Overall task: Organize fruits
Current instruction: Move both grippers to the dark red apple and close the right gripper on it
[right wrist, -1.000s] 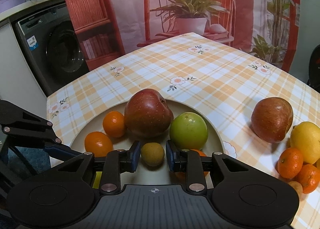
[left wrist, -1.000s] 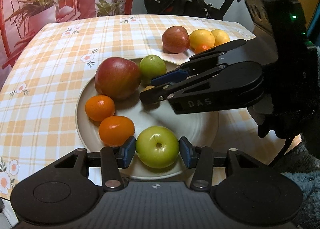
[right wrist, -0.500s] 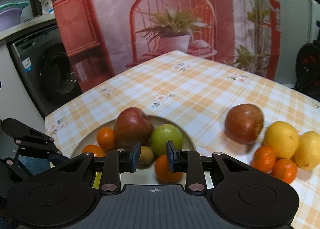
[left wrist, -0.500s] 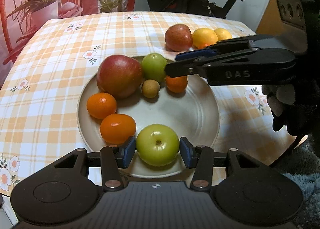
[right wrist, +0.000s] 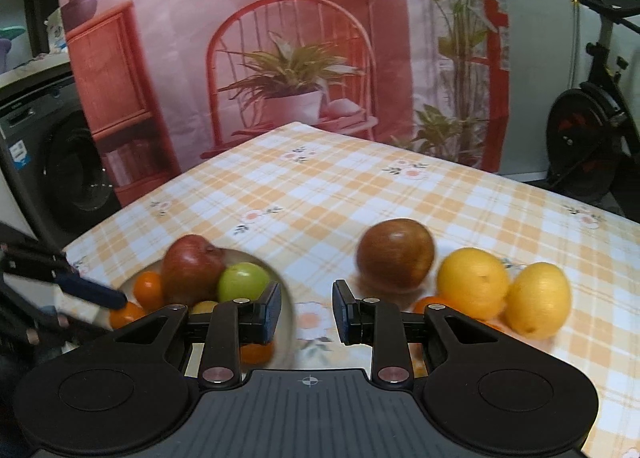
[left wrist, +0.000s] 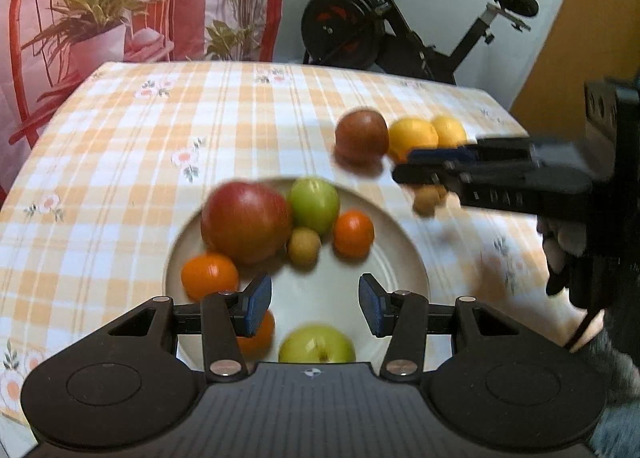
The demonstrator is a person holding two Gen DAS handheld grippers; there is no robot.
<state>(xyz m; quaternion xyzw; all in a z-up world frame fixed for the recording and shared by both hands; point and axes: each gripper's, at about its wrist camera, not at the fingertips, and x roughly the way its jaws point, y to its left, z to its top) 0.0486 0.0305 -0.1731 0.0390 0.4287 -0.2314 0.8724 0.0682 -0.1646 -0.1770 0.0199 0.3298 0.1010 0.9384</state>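
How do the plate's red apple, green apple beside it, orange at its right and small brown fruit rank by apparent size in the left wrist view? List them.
1. Red apple
2. Green apple
3. Orange
4. Small brown fruit

All sit close together on the plate, so nearness hardly skews this.

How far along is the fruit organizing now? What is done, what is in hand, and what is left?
Done: the plate already holds a red apple, green apples, tangerines and a small brown fruit. In hand: nothing; the left gripper and the right gripper have empty fingers. Probably left: a second red apple, two yellow fruits and loose tangerines on the tablecloth.
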